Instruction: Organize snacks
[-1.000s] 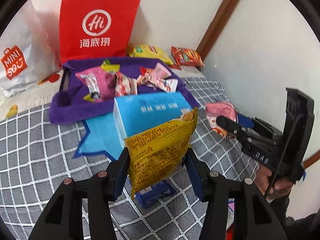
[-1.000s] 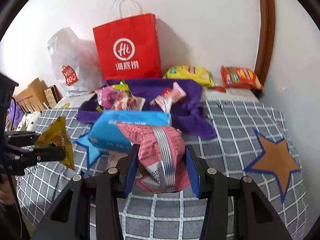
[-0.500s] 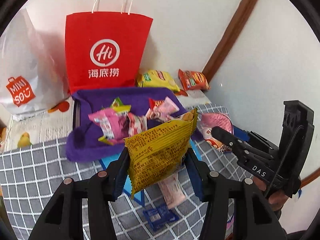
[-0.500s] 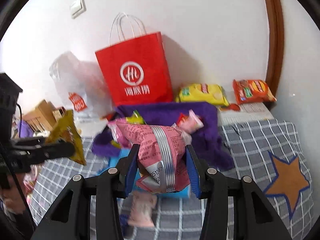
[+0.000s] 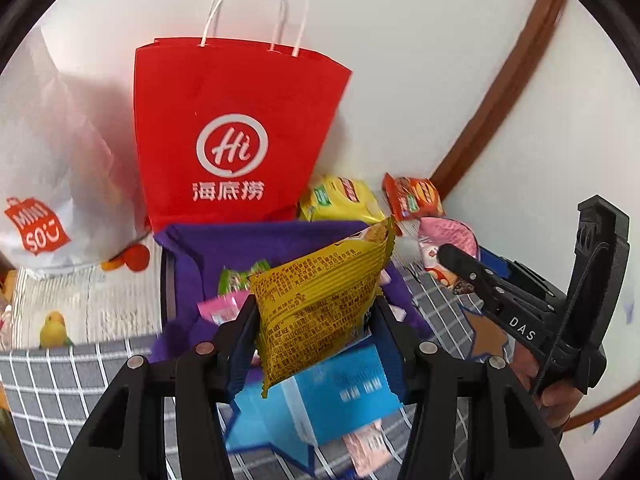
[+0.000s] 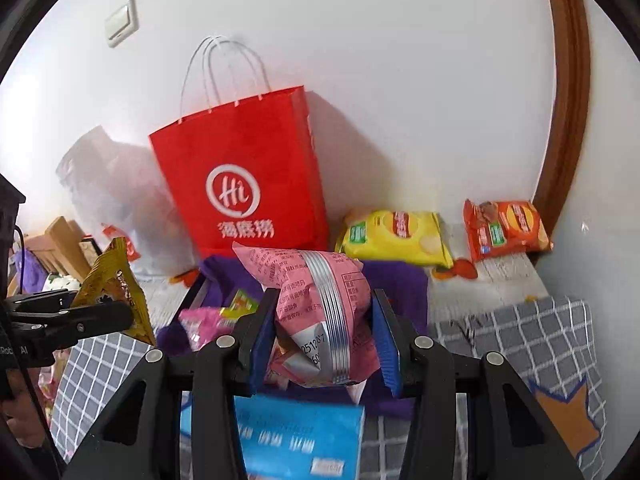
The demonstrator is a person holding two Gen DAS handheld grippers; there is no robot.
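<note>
Left wrist: yellow snack packet (image 5: 320, 308) upright, long axis vertical

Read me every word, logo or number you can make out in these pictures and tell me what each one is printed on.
"Hi" over "海底捞": red paper bag
"MINI SO": white plastic bag
"DAS": right gripper
"251287": pink snack packet, partly hidden
Print on the yellow snack packet, blue box, yellow chip bag and orange chip bag: too small or blurred.

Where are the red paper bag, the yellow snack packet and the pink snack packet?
red paper bag (image 5: 236, 128): left wrist view, on its front panel above the logo.
yellow snack packet (image 5: 316, 300): left wrist view, on its printed back.
pink snack packet (image 6: 320, 312): right wrist view, near its silver seam.
</note>
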